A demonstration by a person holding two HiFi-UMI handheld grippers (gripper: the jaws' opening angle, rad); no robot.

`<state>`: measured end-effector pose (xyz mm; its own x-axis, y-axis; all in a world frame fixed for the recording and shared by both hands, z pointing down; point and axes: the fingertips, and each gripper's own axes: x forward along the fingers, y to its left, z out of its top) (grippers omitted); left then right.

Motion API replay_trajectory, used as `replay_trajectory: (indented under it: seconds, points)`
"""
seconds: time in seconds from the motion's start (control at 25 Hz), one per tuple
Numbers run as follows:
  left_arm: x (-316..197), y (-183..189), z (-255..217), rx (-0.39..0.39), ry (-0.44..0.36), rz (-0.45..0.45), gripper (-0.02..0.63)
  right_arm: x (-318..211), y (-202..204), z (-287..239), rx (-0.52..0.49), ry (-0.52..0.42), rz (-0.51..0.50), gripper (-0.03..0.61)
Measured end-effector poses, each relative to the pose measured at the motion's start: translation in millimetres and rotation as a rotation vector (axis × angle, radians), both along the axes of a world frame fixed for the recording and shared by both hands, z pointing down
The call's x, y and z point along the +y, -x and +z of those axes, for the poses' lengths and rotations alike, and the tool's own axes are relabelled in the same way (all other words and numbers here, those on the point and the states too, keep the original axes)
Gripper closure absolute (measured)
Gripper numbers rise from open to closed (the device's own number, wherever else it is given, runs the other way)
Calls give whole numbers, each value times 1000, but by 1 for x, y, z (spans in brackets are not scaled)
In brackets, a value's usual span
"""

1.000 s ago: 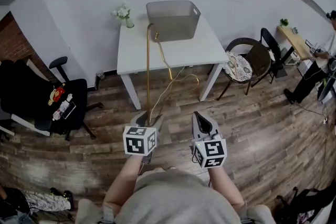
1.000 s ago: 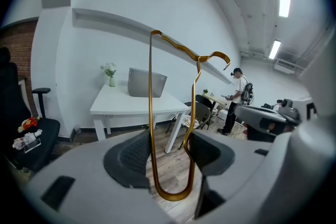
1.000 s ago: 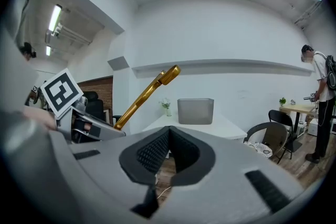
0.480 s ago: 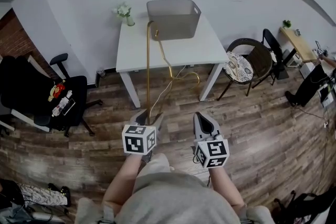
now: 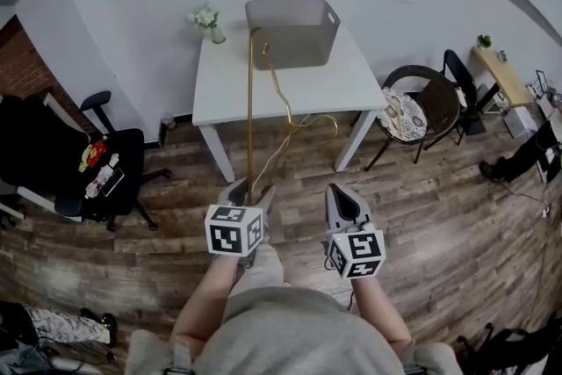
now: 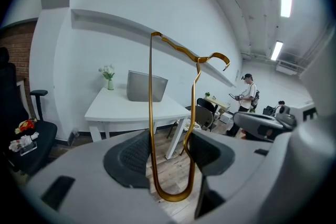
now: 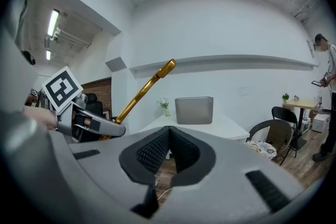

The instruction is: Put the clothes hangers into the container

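Note:
A gold wire clothes hanger stands upright in front of me, its hook curling out to the right. My left gripper is shut on the clothes hanger's lower bend, with one rod against each pad. In the right gripper view the gold hanger slants up from the left gripper. My right gripper hovers beside it, shut and holding nothing, pads pressed together. The grey container sits at the back of the white table, well ahead of both grippers.
A small vase of flowers stands on the table's back left corner. A black office chair is at the left, a chair with a patterned cushion at the right. A person stands by a far desk. Wooden floor lies between me and the table.
Both grippers and the hanger keep almost the same pose. The person at the right edge of the head view has moved mostly out of sight.

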<state>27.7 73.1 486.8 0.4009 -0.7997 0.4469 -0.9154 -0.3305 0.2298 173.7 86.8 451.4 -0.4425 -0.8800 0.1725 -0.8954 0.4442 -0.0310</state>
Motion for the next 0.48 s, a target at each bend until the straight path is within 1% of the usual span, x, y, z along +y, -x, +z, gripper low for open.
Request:
replay_trajectory:
  seconds: [0.2, 0.48]
  points:
    - [-38, 10, 1, -2, -3, 6, 390, -40, 8, 1, 10, -1, 9, 583]
    - [-108, 26, 0, 9, -10, 22, 390, -109, 27, -4, 23, -18, 16, 583]
